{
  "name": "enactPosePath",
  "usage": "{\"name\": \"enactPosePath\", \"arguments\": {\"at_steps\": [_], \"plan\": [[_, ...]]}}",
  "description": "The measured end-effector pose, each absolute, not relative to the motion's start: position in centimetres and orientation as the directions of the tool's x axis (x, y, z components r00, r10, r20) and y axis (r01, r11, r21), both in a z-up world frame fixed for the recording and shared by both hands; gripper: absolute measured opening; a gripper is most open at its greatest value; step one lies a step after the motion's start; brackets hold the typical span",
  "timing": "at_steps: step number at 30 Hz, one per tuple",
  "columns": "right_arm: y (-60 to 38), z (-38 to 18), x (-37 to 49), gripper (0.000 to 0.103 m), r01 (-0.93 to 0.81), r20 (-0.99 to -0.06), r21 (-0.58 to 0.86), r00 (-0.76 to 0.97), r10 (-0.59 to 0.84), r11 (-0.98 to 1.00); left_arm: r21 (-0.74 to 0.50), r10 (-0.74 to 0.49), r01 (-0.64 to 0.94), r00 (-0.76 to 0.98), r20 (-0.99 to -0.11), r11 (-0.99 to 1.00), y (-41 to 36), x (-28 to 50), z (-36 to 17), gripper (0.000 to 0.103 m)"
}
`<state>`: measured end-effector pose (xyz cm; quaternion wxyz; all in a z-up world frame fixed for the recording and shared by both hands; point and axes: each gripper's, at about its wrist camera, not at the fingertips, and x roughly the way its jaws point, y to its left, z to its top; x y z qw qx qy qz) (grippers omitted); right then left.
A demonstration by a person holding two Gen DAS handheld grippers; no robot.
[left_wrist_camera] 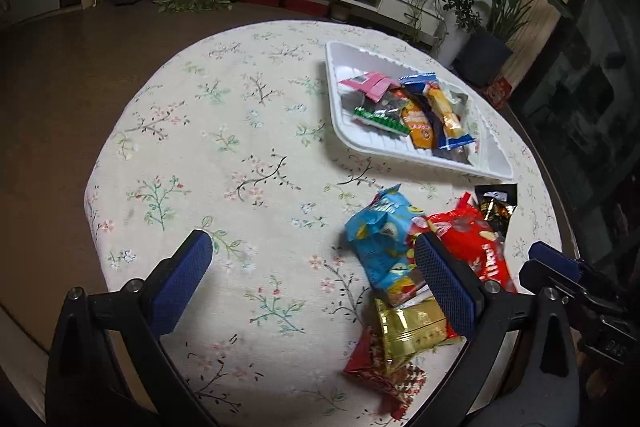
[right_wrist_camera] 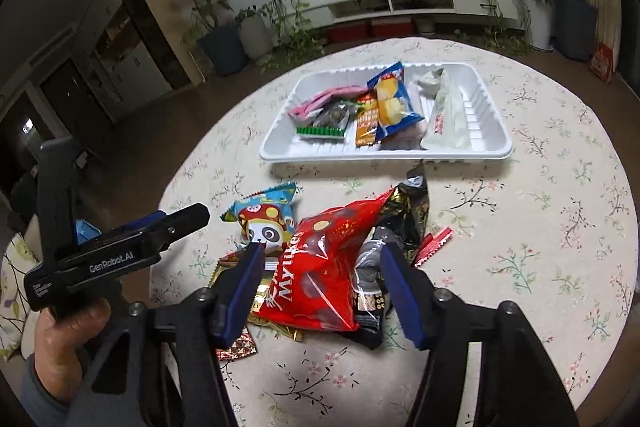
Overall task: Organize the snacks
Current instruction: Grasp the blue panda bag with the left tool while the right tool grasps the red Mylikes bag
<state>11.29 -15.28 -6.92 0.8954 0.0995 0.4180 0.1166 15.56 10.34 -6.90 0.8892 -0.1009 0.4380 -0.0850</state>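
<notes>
A white tray (left_wrist_camera: 472, 163) (right_wrist_camera: 384, 153) on the round table holds several snack packets. A loose pile lies nearer: a light-blue panda bag (left_wrist_camera: 384, 239) (right_wrist_camera: 266, 219), a red Mylikes bag (left_wrist_camera: 480, 247) (right_wrist_camera: 320, 267), a gold packet (left_wrist_camera: 412, 331), a black-gold packet (left_wrist_camera: 496, 211) (right_wrist_camera: 408, 211) and a small red patterned packet (left_wrist_camera: 384, 375). My left gripper (left_wrist_camera: 316, 287) is open and empty, left of the pile. My right gripper (right_wrist_camera: 324, 291) is open, its fingers on either side of the red bag just above it.
The table has a floral cloth (left_wrist_camera: 224, 155) and drops off at its round edge. The left gripper's body and the hand holding it (right_wrist_camera: 112, 255) sit at the left of the right wrist view. A TV stand and potted plants (right_wrist_camera: 224, 39) stand behind.
</notes>
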Motion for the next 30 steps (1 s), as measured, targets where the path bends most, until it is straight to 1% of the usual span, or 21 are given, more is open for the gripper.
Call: {"name": "enactPosePath", "arguments": {"at_steps": [1,4,9,10,14,15,16,17,21,25,30], "plan": [[-15.0,-7.1,11.5,0.06,-0.131,-0.731,0.272,0.616,0.294,0.953,-0.256,-0.239,0.059,0.599,-0.765,0.965,10.5,15.6,-7.1,0.102],[-13.7,-7.3,12.0,0.059,-0.153,-0.748,0.258,0.594,0.297,0.954,-0.263,-0.243,0.054,0.594,-0.767,0.963,10.9,15.7,-7.6,0.102],[-12.5,-8.7,13.2,0.05,-0.136,-0.8,0.222,0.541,0.26,0.966,-0.264,-0.26,0.084,0.601,-0.755,0.961,10.6,15.3,-7.4,0.101],[-12.5,-8.9,13.2,0.047,-0.135,-0.806,0.217,0.534,0.256,0.967,-0.261,-0.262,0.09,0.6,-0.756,0.961,10.4,15.3,-7.4,0.101],[-12.5,-9.9,13.6,0.046,-0.136,-0.834,0.186,0.502,0.23,0.973,-0.239,-0.262,0.118,0.589,-0.764,0.964,9.4,15.4,-7.4,0.101],[-12.5,-9.9,13.6,0.046,-0.138,-0.834,0.177,0.504,0.223,0.974,-0.236,-0.263,0.124,0.584,-0.768,0.964,9.1,15.4,-7.5,0.101],[-12.5,-10.0,13.6,0.044,-0.141,-0.834,0.171,0.506,0.22,0.975,-0.232,-0.264,0.13,0.58,-0.771,0.964,8.9,15.5,-7.5,0.101],[-12.6,-10.0,13.6,0.039,-0.146,-0.832,0.174,0.507,0.224,0.974,-0.226,-0.263,0.136,0.574,-0.776,0.964,8.6,15.6,-7.6,0.101],[-13.3,-10.0,13.2,0.033,-0.148,-0.822,0.187,0.517,0.237,0.971,-0.193,-0.244,0.15,0.552,-0.797,0.97,7.2,15.9,-7.7,0.101],[-14.4,-9.8,12.7,0.032,-0.138,-0.805,0.22,0.533,0.26,0.966,-0.163,-0.221,0.156,0.525,-0.822,0.974,6.1,16.2,-8.0,0.101],[-15.5,-9.3,12.1,0.031,-0.139,-0.783,0.242,0.557,0.277,0.96,-0.173,-0.219,0.138,0.511,-0.831,0.975,5.4,16.9,-7.8,0.101]]}}
